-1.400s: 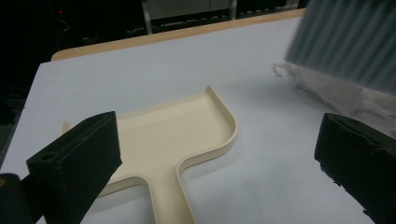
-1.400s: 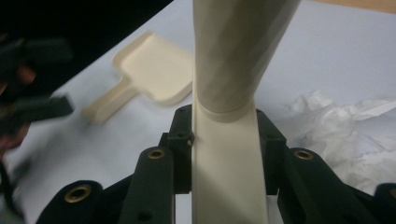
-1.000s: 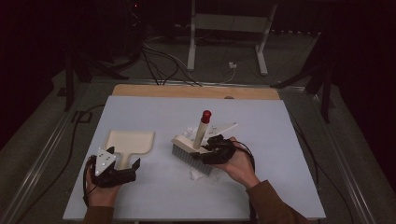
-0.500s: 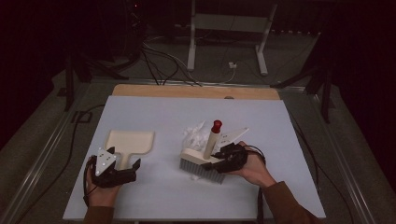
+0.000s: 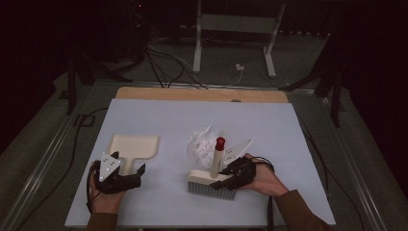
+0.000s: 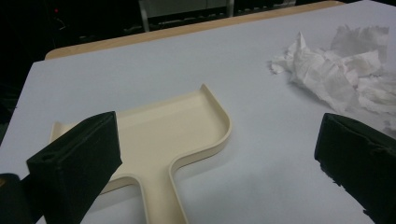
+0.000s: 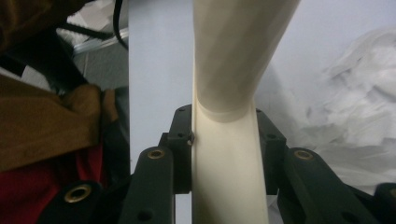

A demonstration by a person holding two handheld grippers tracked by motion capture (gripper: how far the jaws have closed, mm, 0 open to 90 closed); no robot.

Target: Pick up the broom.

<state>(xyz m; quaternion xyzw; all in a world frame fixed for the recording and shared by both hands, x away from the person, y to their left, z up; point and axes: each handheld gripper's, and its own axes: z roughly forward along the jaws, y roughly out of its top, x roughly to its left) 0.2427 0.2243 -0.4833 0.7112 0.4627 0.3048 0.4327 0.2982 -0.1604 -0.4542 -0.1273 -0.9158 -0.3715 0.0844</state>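
Tightly in the right tool (image 5: 226, 174), a smooth cream brush (image 5: 212, 182); left tool (image 5: 126, 179) agape over flat dustpan (image 5: 134, 146).

A pale grey-blue desk (image 5: 269, 125) with a wooden far edge carries a cream plastic dustpan (image 5: 132, 147) at left, crumpled white tissue paper (image 5: 201, 144) mid-desk, and a cream brush's bristles (image 5: 211, 188) resting just nearer.

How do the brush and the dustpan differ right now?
The brush is clamped in the right gripper, its red-tipped handle upright; the dustpan lies flat, with the left gripper open around its handle. The brush stands nearer the crumpled paper. Both are cream.
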